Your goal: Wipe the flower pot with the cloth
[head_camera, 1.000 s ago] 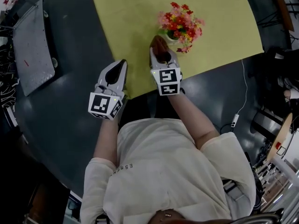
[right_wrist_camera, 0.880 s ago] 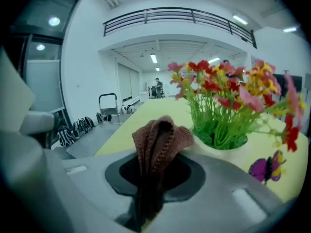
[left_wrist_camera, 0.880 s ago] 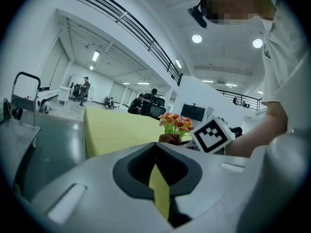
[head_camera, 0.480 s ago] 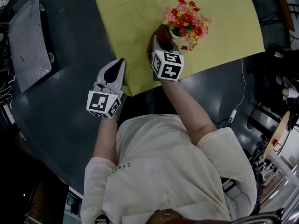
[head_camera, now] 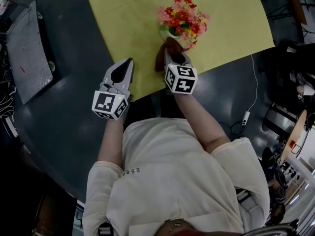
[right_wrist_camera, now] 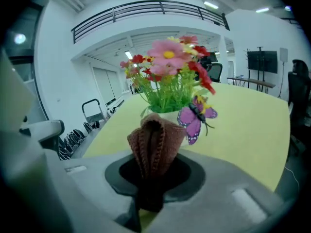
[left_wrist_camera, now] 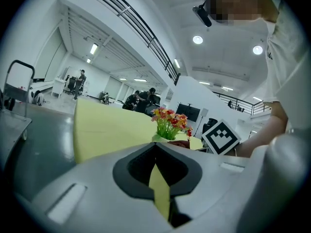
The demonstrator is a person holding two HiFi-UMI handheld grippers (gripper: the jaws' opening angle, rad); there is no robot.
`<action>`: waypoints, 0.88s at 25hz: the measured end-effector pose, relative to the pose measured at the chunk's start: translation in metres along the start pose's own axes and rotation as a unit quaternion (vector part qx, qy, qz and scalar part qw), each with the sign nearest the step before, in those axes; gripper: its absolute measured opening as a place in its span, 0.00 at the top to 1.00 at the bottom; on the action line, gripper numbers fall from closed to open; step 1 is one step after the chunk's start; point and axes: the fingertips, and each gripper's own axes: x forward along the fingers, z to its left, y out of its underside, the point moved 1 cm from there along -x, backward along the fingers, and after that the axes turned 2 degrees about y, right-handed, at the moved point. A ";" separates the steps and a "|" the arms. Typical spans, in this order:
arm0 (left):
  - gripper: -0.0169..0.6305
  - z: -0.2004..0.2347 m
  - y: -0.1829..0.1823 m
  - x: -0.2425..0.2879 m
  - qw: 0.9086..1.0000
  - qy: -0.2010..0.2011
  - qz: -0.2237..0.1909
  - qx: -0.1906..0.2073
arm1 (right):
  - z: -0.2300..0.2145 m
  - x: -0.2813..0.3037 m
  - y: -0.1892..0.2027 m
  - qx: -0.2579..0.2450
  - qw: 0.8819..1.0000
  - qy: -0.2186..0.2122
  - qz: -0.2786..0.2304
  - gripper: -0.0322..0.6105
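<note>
**Right gripper (head_camera: pixel 172 57) rolled, swung in front of pot**

Right gripper: jaws pinching brown cloth (right_wrist_camera: pixel 154 144), bunched at the near side of the flower pot (head_camera: pixel 169 33) on the yellow mat (head_camera: pixel 123 18). Left gripper (head_camera: pixel 125 65): jaws pressed together, empty, at the mat's near edge.

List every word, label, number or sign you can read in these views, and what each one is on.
"ESSE": pale letters on the side of the person's shirt, head view; whatever follows is lost in a fold.
Marker cubes on the left tongs and right tongs: black-and-white square patterns only, no words.
Background screen in the right gripper view: dark, nothing legible.
</note>
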 end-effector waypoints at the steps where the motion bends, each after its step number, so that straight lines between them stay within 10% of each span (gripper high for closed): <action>1: 0.95 -0.002 0.002 0.003 1.000 0.001 0.002 0.001 | -0.005 -0.004 0.003 0.000 1.000 0.000 0.001 0.86; 6: 0.94 -0.015 0.011 0.028 0.999 0.027 0.024 0.006 | -0.038 -0.027 0.014 -0.007 1.000 -0.004 0.009 0.86; 11: 0.51 -0.028 0.015 0.068 0.994 0.066 0.054 0.069 | -0.098 -0.049 0.009 -0.046 0.998 0.030 0.013 0.86; 22: 0.16 -0.034 0.031 0.177 0.962 0.137 0.120 0.205 | -0.192 -0.027 -0.044 -0.052 0.997 0.046 0.016 0.86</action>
